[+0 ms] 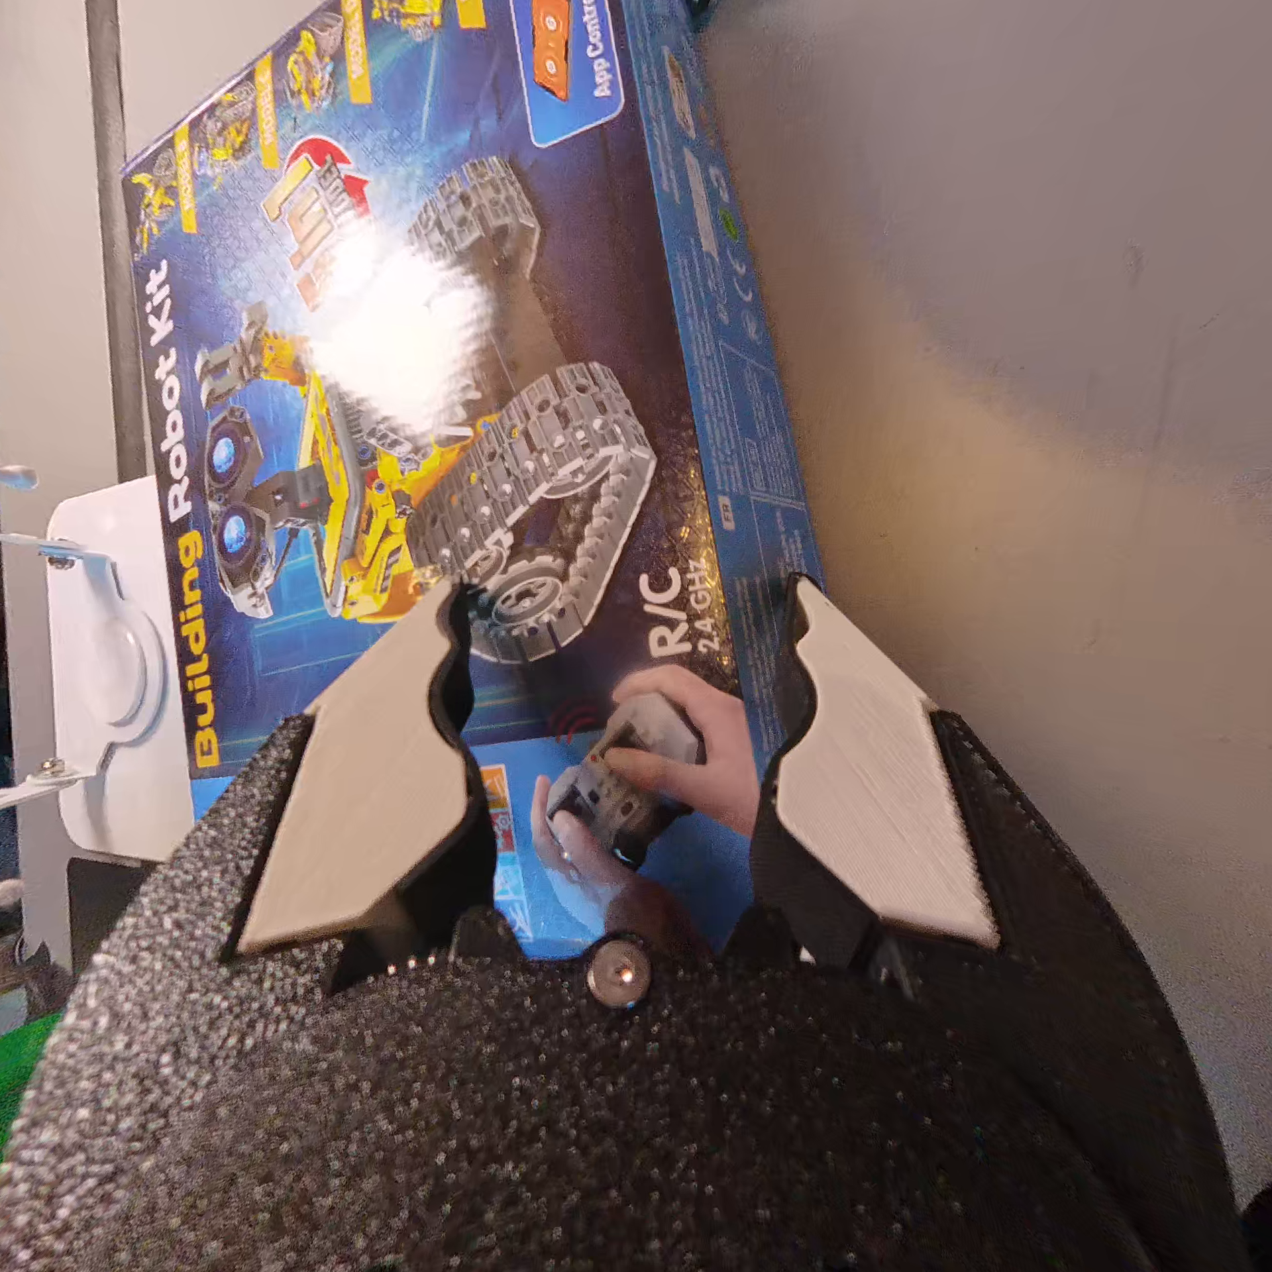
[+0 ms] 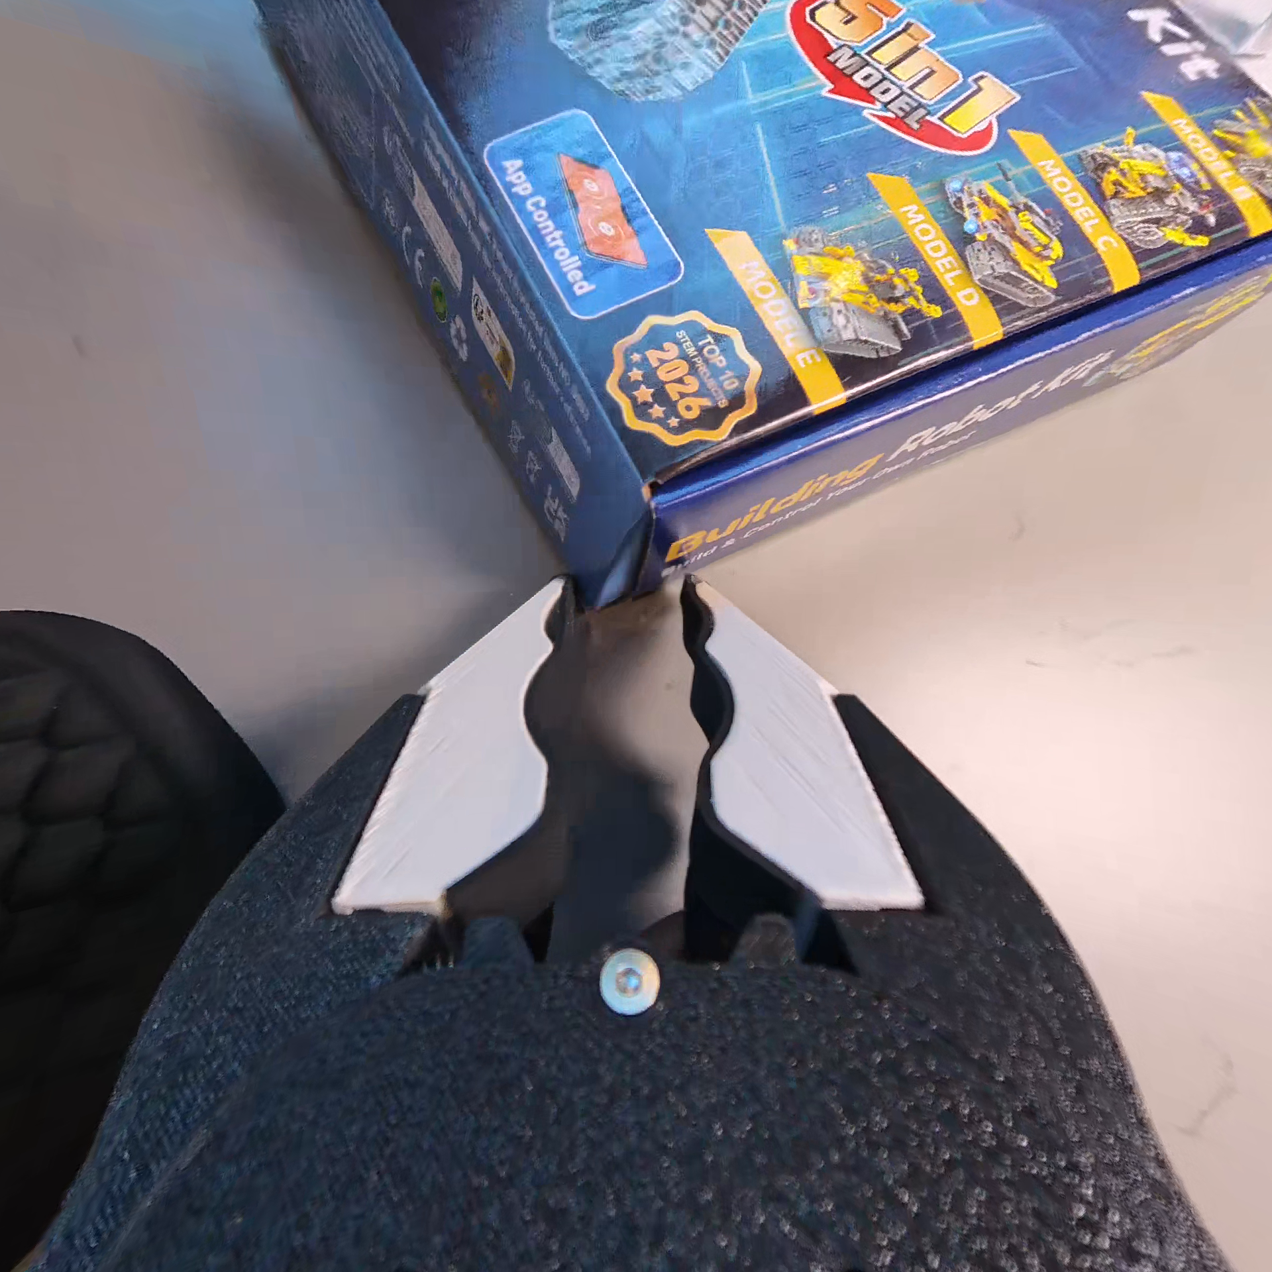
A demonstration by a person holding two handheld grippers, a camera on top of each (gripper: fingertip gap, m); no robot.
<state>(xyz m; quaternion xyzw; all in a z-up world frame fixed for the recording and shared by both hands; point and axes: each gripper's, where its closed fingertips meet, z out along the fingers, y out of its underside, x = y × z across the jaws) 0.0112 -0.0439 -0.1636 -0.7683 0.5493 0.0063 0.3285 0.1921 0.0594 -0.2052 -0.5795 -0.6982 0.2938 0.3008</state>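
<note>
The pale tabletop [image 2: 1032, 757] carries one big thing, a blue toy-kit box [image 1: 482, 413] with a picture of a yellow tracked robot on its lid. It lies flat on the tabletop and nothing lifts it.

My left tool [image 1: 623, 585] hangs above one end of the box with its fingers wide apart and nothing between them; one finger is over the lid, the other near the long side edge. I judge that a good grip here needs both fingers to go down around the wall of the box, not to press on the glossy lid, which looks slippery.

My right tool [image 2: 626, 585] stands at the near corner of the box [image 2: 688, 275], fingers a little apart, and the crumpled corner flap [image 2: 630, 557] sits just at the tips. I cannot tell if they touch it. The cardboard is thin there, so I would close slowly.

Beside the box, in the left wrist view, is a white bracket plate [image 1: 110, 654].
</note>
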